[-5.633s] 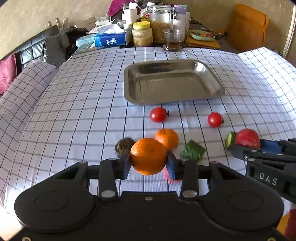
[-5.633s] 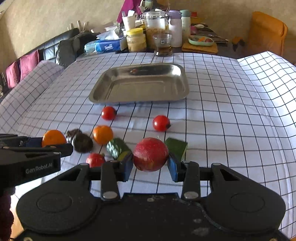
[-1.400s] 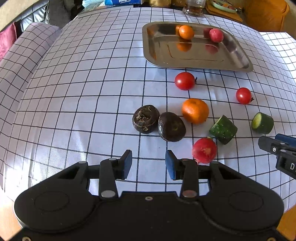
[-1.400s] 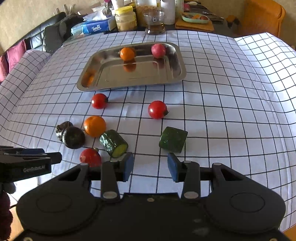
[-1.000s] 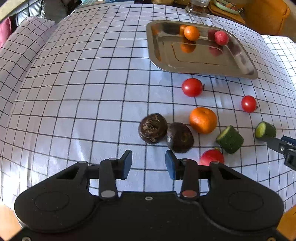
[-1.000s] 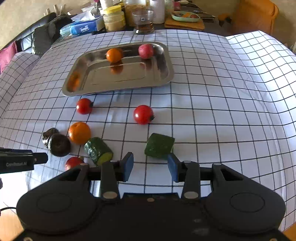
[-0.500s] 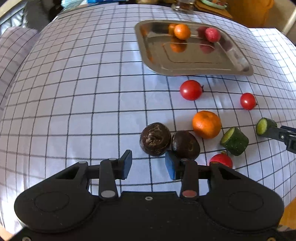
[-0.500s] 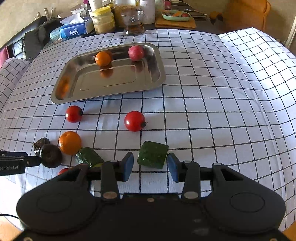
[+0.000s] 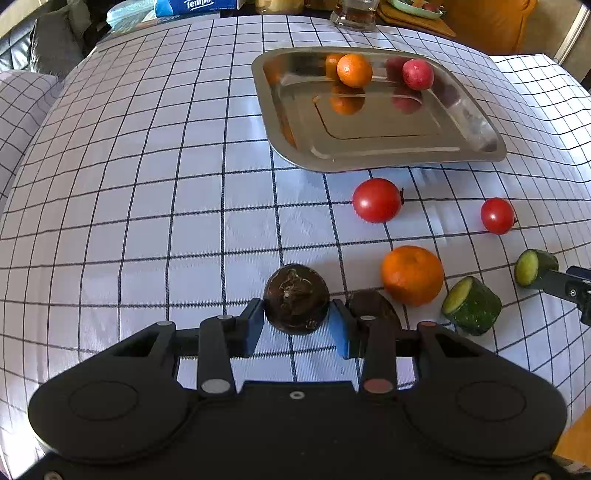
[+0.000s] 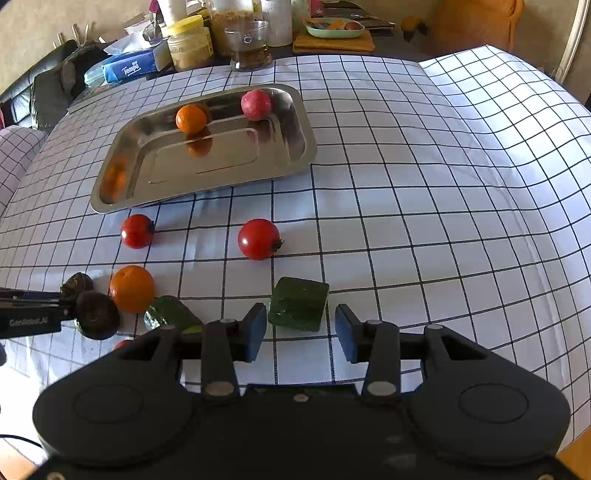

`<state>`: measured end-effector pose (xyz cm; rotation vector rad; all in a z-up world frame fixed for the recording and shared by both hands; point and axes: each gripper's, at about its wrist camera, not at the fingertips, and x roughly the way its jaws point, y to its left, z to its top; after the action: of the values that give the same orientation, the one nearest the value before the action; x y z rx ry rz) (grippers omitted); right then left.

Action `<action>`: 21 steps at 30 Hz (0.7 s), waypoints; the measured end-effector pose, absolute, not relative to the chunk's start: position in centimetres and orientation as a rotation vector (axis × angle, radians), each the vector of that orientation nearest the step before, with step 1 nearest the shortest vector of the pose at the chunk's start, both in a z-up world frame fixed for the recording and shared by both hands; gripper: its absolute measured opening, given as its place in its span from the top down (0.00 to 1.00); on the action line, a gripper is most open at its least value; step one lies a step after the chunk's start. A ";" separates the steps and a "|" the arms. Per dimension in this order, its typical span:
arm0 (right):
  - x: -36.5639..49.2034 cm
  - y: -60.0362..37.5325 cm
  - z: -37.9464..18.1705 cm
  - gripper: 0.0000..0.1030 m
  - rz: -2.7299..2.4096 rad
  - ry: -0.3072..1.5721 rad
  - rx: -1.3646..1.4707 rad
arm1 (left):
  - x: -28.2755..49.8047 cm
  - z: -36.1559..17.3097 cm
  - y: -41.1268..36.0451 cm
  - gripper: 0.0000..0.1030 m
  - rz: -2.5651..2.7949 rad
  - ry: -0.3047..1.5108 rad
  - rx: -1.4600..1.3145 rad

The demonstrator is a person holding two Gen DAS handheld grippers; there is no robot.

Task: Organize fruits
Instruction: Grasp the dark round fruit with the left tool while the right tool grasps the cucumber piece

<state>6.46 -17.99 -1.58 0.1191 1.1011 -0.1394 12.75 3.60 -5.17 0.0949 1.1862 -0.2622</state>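
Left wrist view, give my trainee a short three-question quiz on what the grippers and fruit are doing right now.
1. True or false: the left gripper has its jaws around a wrinkled dark fruit.
2. How many fruits lie in the steel tray?
3. Which piece sits just ahead of the right gripper: A tomato, B cucumber chunk, C orange?

Key: 1 true; 2 two, an orange and a red fruit; 3 B.

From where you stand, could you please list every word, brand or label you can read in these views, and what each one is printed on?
"Tempo": on the blue tissue pack at the table's far edge, also partly seen in the left wrist view.
"GenRobot.AI": faint, on the black left gripper, seen at the left edge of the right wrist view.
Yellow-lidded jar and glass jar: no readable label.
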 end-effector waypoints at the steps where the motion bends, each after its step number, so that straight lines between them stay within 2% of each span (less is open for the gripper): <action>1: 6.5 -18.0 -1.6 0.57 -0.139 1.101 0.118 | 12.9 -5.2 3.5 0.54 -0.260 1.183 0.098; 21: 8.5 -18.3 -3.9 0.54 -0.092 1.180 0.121 | 13.8 -5.8 3.8 0.52 -0.184 1.168 0.035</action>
<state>8.50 -18.29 -3.94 0.1209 1.1798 -0.0917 13.76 3.83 -5.85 0.0350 1.1680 -0.1836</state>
